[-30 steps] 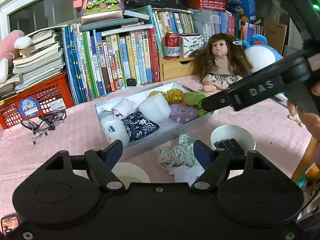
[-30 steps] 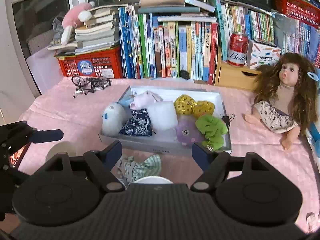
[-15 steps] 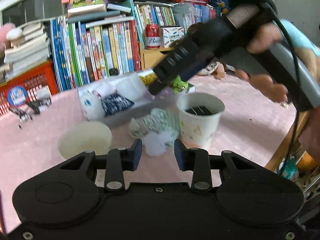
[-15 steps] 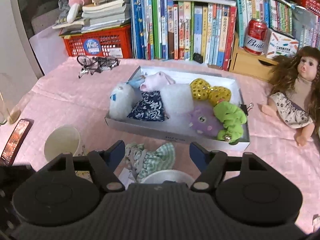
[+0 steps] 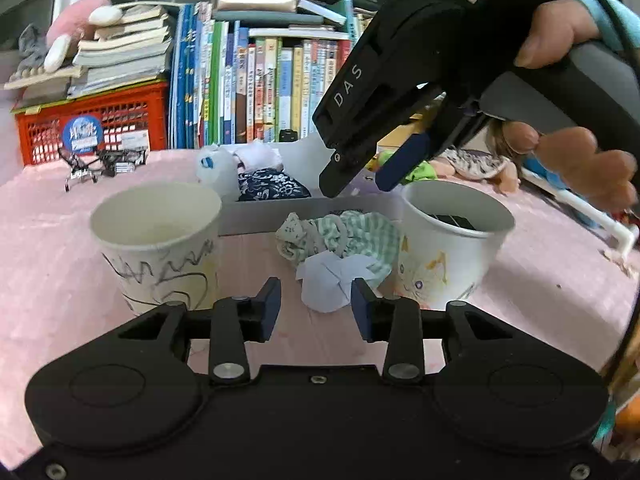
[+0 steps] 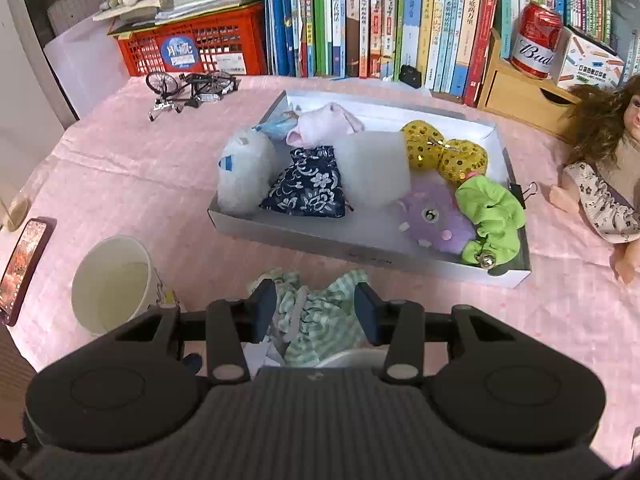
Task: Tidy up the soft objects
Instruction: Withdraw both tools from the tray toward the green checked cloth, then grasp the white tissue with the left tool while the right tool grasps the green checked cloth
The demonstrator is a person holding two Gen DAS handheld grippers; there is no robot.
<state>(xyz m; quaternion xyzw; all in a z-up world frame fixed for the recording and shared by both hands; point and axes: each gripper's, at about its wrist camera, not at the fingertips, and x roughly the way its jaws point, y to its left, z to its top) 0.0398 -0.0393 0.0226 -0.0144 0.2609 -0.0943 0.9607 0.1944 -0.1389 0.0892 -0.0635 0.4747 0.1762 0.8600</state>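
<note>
A green-striped cloth bundle [image 5: 348, 232] [image 6: 320, 312] lies on the pink table before the white box [image 6: 400, 258], with a white scrap [image 5: 328, 284] at its near side. My left gripper [image 5: 316, 308] sits low at the table, jaws narrow and opening, the white scrap just ahead between the tips, pads not pressing it. My right gripper [image 5: 358, 184] [image 6: 316, 306] hangs above the bundle, held by a hand, jaws closing with nothing gripped. The box holds a white plush [image 6: 244, 172], a navy floral pouch [image 6: 308, 188], a purple plush [image 6: 432, 220] and a green scrunchie [image 6: 492, 212].
A paper cup [image 5: 156, 240] stands left of the bundle. Another cup [image 5: 452, 264] on the right holds a dark object. A doll [image 6: 600, 184], a toy bicycle [image 6: 188, 84], a phone [image 6: 24, 256], a red crate [image 6: 192, 48] and rows of books ring the table.
The left gripper sank toward the table between the two cups and its jaws narrowed. The right gripper came in over the striped bundle, tilting further down, with its jaws narrowing.
</note>
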